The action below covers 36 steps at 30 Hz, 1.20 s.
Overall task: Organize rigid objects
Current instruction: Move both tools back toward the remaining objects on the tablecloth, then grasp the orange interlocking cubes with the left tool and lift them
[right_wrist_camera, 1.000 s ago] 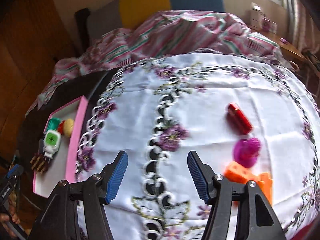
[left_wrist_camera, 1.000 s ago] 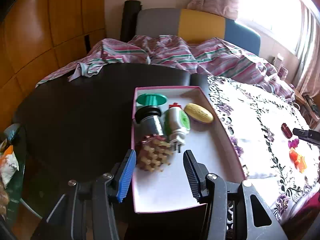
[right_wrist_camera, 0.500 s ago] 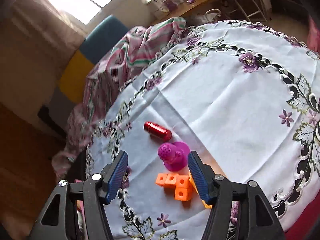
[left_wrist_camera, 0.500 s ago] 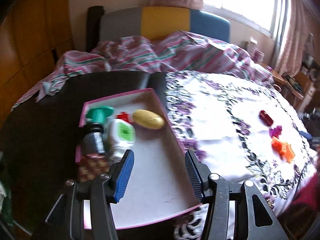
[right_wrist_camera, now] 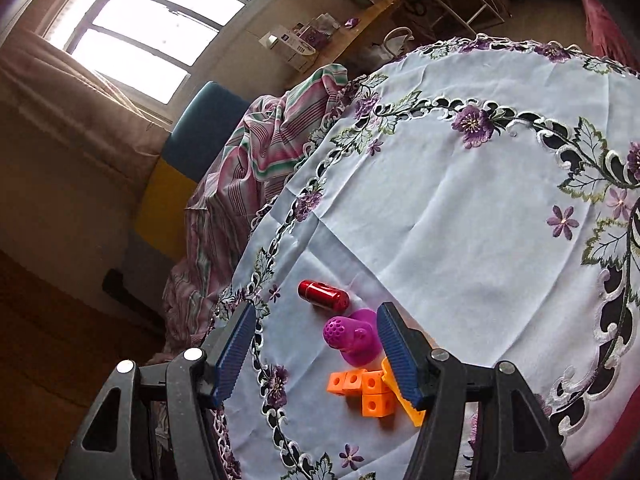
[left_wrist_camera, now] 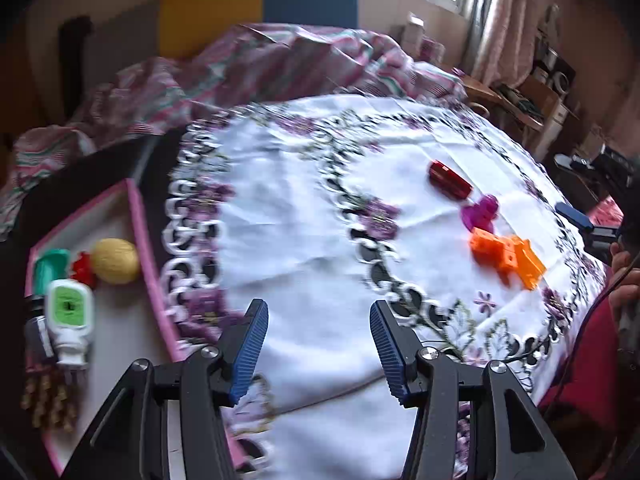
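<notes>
A red capsule point(left_wrist_camera: 450, 178) point(right_wrist_camera: 323, 294), a magenta perforated piece point(left_wrist_camera: 480, 214) point(right_wrist_camera: 352, 336) and an orange block cluster point(left_wrist_camera: 506, 258) point(right_wrist_camera: 368, 390) lie on the embroidered white tablecloth point(left_wrist_camera: 320, 220). A pink-rimmed tray point(left_wrist_camera: 140, 240) at the left holds a yellow oval point(left_wrist_camera: 115, 266), a green-and-white plug point(left_wrist_camera: 70, 316), a teal piece point(left_wrist_camera: 50, 266) and a wooden piece point(left_wrist_camera: 50, 396). My left gripper point(left_wrist_camera: 316, 344) is open and empty over the cloth, right of the tray. My right gripper point(right_wrist_camera: 316, 356) is open and empty, just above the magenta piece and orange blocks.
A striped pink cloth point(left_wrist_camera: 260, 64) is bunched at the table's far side before a grey, yellow and blue chair back point(left_wrist_camera: 240, 8). Cluttered shelves point(left_wrist_camera: 552, 80) stand at the right. The right gripper's blue finger point(left_wrist_camera: 574, 216) shows at the table's right edge.
My left gripper has swung right, away from the tray, over the tablecloth. My right gripper has moved closer to the magenta piece and orange blocks. Both stay open.
</notes>
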Available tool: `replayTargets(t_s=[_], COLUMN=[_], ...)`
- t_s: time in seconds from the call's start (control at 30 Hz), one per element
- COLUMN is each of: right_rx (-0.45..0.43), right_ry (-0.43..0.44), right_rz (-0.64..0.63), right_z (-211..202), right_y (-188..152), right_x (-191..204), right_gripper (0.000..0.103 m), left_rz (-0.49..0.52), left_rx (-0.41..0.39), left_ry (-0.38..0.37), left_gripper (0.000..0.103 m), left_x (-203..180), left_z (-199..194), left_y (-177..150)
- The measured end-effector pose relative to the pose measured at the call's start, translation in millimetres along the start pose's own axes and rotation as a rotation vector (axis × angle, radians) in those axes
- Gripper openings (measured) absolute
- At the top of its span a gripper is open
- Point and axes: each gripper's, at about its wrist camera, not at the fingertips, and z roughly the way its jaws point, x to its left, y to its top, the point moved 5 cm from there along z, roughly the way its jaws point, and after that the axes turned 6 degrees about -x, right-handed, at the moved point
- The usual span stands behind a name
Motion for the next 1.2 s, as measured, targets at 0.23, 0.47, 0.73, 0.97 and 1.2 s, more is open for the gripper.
replayTargets(t_s=[0.23,0.47,0.73,0.97,1.2], right_rx=[0.011,0.018,0.022,0.015,0.015], right_ry=[0.017,0.041,0.07,0.081,0.068], right_rz=[-0.008,-0.01,0.016,0.028,0.018], right_z=[1.1,2.2,1.6,0.8,1.4], right_y=[-1.0,-2.3,-1.7,-1.5,-1.6], right_x=[2.5,5.2,3.8,3.7,3.8], right_gripper=[0.065,0.065,0.065,0.065,0.065], left_rz=[0.087,0.176,0.237,0.37,0.347], left_rx=[0.07,0.09,0.112,0.118,0.132], left_ry=[-0.142,-0.256,-0.309,-0.301,-0.296], left_gripper=[0.07,0.07,0.088,0.086,0.059], left_x=[-68.0,-133.6,-170.0,-193.4,-186.1], left_z=[40.9,71.2,103.6,120.9,132.5], left_y=[8.3,22.5,34.3,29.9,31.6])
